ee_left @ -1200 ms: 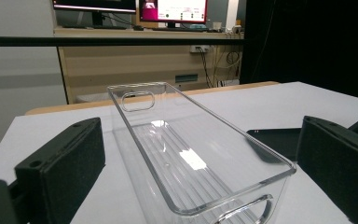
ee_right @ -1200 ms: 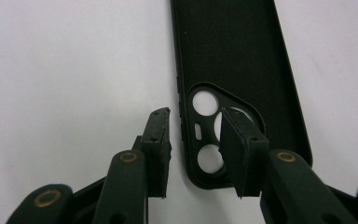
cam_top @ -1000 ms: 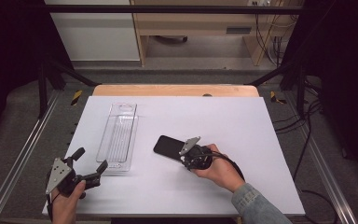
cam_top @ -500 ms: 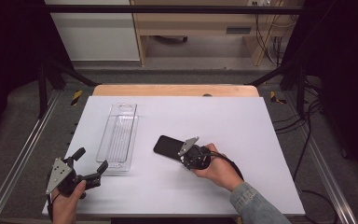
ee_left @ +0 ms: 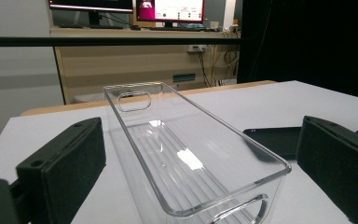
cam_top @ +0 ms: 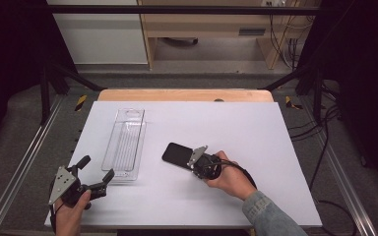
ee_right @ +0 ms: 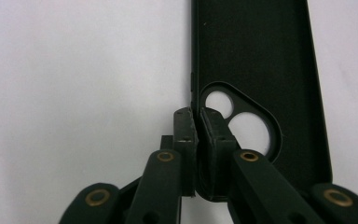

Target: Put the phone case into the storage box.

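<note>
A black phone case (cam_top: 178, 154) (ee_right: 256, 65) lies flat on the white table (cam_top: 256, 132), inner side up, its camera cut-out toward my right gripper (cam_top: 197, 162) (ee_right: 196, 122). That gripper is shut on the case's side wall near the cut-out. A clear plastic bin (cam_top: 126, 143) (ee_left: 186, 158) stands left of the case, long side running away from me. My left gripper (cam_top: 94, 174) (ee_left: 196, 186) is open at the table's near left, jaws wide on either side of the bin's near end, apart from it. The case's end (ee_left: 275, 140) also appears in the left gripper view.
A wooden strip (cam_top: 184, 95) runs along the table's far edge. Metal frame rails (cam_top: 24, 162) flank both sides, with cables (cam_top: 325, 123) on the floor at right. Open white surface lies to the right and far side of the case.
</note>
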The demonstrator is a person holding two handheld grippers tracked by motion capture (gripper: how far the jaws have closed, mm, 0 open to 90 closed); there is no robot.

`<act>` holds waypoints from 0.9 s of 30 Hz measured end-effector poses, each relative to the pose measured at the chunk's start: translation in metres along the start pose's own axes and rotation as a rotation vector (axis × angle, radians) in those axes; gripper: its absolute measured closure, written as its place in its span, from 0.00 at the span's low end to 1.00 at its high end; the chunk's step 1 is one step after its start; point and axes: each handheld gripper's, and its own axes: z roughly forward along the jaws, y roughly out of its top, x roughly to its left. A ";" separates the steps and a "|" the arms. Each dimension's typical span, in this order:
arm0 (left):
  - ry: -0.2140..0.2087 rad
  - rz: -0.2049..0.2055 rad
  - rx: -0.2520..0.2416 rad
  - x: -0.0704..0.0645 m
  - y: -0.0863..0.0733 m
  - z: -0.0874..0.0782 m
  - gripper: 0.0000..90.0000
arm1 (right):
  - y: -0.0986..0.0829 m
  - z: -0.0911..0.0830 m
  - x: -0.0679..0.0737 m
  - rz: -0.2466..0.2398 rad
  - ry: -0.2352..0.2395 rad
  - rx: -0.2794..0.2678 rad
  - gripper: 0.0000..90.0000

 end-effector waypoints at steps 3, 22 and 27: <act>0.000 0.000 0.000 0.000 0.000 0.000 0.01 | 0.002 0.000 0.001 -0.014 -0.002 0.011 0.96; 0.009 0.003 0.005 0.001 0.000 0.000 0.01 | 0.000 -0.016 0.011 -0.097 -0.117 -0.012 0.97; 0.015 0.020 0.017 -0.001 0.000 0.000 0.01 | -0.007 -0.021 0.010 -0.085 -0.140 -0.027 0.97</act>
